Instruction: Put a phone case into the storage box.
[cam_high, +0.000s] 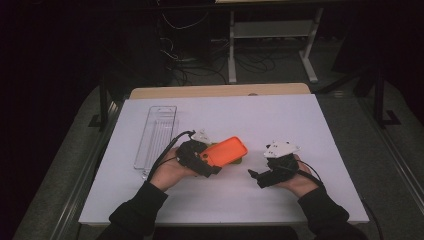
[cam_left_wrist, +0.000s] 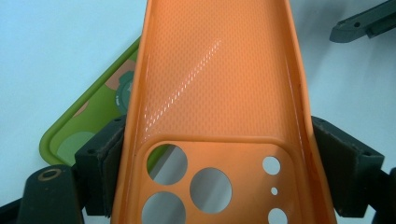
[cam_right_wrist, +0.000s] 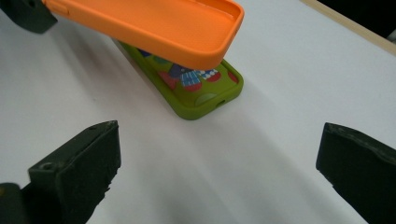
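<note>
Two phone cases: one orange case (cam_left_wrist: 219, 93), clamped at its camera end in the left gripper (cam_high: 210, 162) and held above the white surface (cam_high: 280, 115), and one green patterned case (cam_right_wrist: 196, 88) lying beneath it. One clear tray (cam_high: 156, 135) sits left. The right gripper (cam_high: 257, 176) hangs released. No readable writing.

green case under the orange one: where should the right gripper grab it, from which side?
Probably the exposed short end of the green phone case, approached from the right gripper's side. It lies flat on the table; the orange case in the left gripper overhangs the rest.
</note>
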